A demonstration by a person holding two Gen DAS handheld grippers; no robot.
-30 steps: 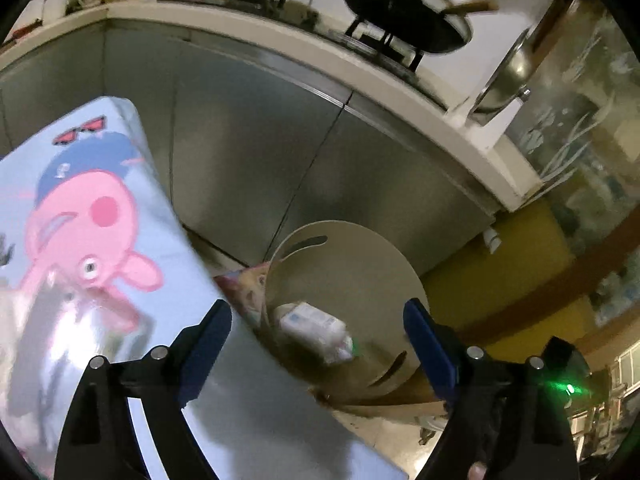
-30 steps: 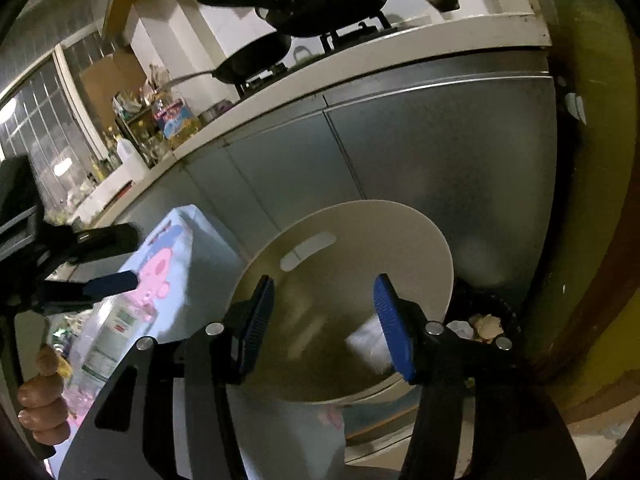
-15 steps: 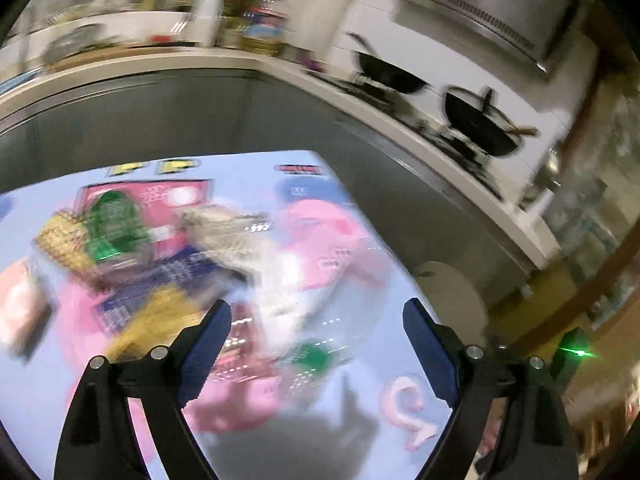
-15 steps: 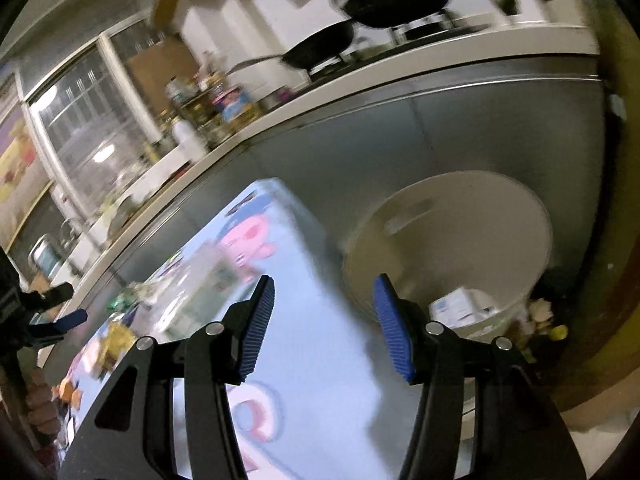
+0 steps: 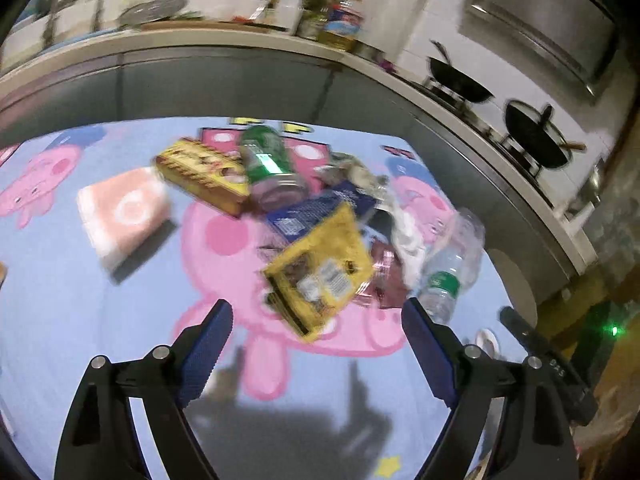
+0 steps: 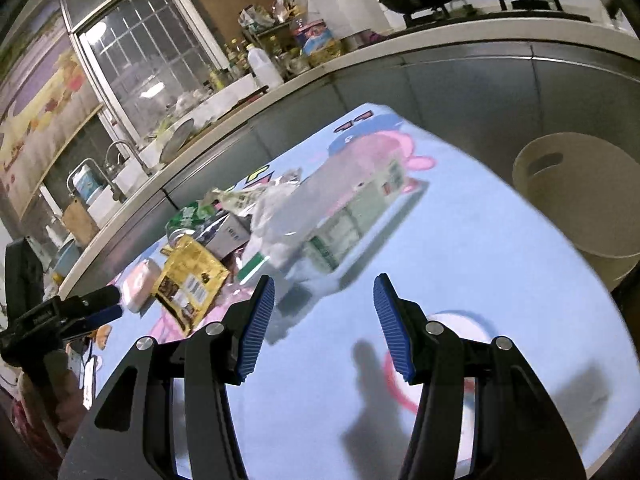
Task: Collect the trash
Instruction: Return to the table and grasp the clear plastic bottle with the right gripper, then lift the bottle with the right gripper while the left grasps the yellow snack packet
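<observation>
A heap of trash lies on a worktop [image 5: 60, 280] covered by a light-blue cloth printed with pink cartoon pigs. Taking the yellow snack pouch [image 5: 320, 268] as the landmark: it lies at the near edge of the heap, its white back label and barcode too blurred to read. Just behind it is a dark-blue carton [image 5: 316, 208], and behind that a green can [image 5: 268, 160] on its side, mouth toward the camera. Left of the can lies a yellow-and-red box [image 5: 200, 172], print illegible, and farther left a pink-and-white packet [image 5: 124, 212] with a white ring mark. Right of the pouch lies a clear plastic bottle [image 5: 452, 260] with a green band label, with crumpled white wrapping [image 5: 408, 236] between them.

A cream bin [image 6: 576, 196] with a slot handle stands off the worktop's far right; its contents cannot be seen.

The left hand-held gripper [image 5: 316, 356] hangs over the cloth just short of the pouch, jaws wide apart and empty. The right hand-held gripper [image 6: 324, 328] is about half open, holding nothing, near the bottle.
</observation>
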